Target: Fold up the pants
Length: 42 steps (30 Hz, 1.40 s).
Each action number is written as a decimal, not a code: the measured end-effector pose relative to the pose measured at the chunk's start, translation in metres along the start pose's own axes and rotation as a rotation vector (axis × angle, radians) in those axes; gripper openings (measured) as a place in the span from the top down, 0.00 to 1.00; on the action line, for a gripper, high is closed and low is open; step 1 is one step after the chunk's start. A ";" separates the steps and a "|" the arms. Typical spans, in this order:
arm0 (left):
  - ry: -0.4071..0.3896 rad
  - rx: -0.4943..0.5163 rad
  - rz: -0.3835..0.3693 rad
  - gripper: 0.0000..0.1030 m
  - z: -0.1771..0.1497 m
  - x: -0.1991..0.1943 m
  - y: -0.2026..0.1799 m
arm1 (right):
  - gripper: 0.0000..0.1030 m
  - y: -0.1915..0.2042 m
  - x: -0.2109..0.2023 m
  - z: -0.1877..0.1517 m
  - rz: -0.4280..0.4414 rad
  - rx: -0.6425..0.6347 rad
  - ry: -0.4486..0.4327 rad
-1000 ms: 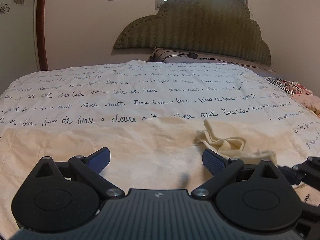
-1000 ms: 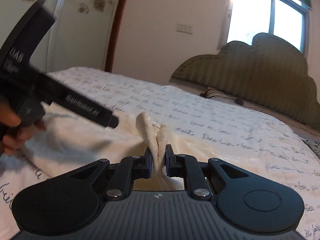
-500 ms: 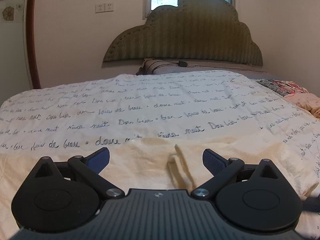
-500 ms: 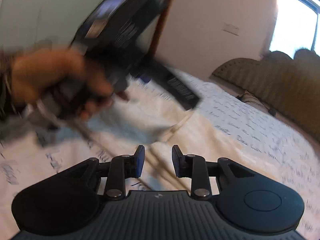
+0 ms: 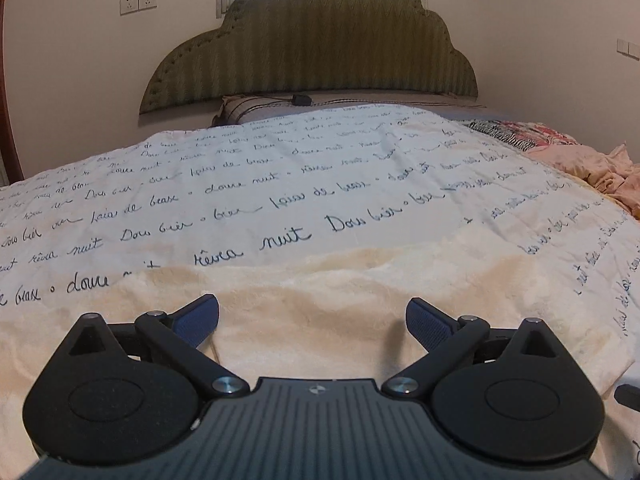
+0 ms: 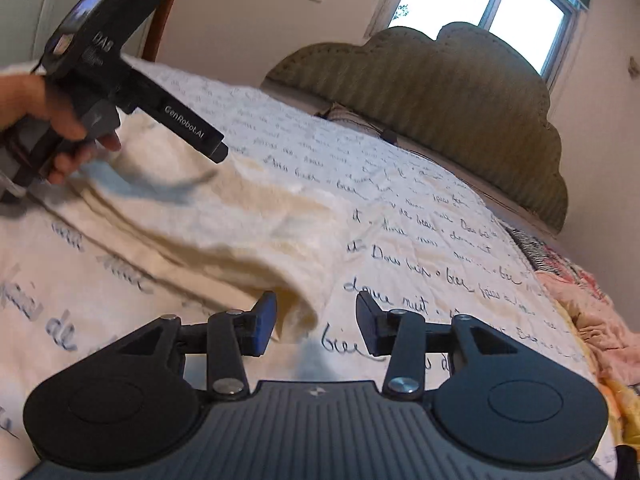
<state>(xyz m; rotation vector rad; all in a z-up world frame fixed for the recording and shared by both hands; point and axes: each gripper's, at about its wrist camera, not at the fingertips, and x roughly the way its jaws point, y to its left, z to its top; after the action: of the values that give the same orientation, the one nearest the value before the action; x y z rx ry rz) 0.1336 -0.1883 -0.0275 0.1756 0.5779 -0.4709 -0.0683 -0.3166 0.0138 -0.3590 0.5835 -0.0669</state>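
Cream fleece pants (image 5: 320,312) lie spread flat on the bed, folded over, and also show in the right wrist view (image 6: 224,224). My left gripper (image 5: 312,320) is wide open and empty, low over the pants' near part. My right gripper (image 6: 316,320) is open and empty, just at the pants' right corner, which lies near its left finger. The left gripper's body (image 6: 120,92), held in a hand, shows in the right wrist view above the pants' left side.
A white bedspread (image 5: 280,184) with dark handwriting covers the bed. A green padded headboard (image 5: 320,48) and a pillow (image 5: 256,108) are at the far end. Pink and patterned bedding (image 5: 580,160) lies bunched at the right edge.
My right gripper let go of the pants fold and opened wider. The raised fold has dropped flat. My left gripper moved forward over the pants and stayed open.
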 end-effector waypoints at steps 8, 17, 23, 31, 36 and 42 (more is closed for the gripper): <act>-0.002 0.081 0.041 0.00 -0.023 0.009 -0.010 | 0.24 0.012 0.043 0.002 -0.185 -0.055 0.070; -0.007 0.076 0.034 0.00 -0.026 0.010 -0.008 | 0.33 -0.080 -0.002 -0.020 0.046 0.432 0.044; -0.004 0.143 0.087 0.01 -0.017 0.000 -0.023 | 0.54 -0.074 0.020 0.054 0.080 0.264 -0.108; 0.087 0.054 -0.016 0.01 -0.006 0.019 -0.003 | 0.56 -0.046 0.162 0.077 0.153 0.167 0.146; 0.034 0.069 -0.036 0.01 -0.012 -0.013 0.000 | 0.57 -0.051 0.114 0.067 0.155 0.236 0.057; 0.058 0.097 -0.043 0.00 -0.041 -0.026 -0.007 | 0.59 -0.025 0.088 0.032 0.271 0.201 0.121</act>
<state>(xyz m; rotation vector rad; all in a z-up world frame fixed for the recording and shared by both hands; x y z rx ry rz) 0.0916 -0.1725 -0.0475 0.2704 0.6172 -0.5377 0.0233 -0.3441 0.0008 -0.0791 0.7345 0.1133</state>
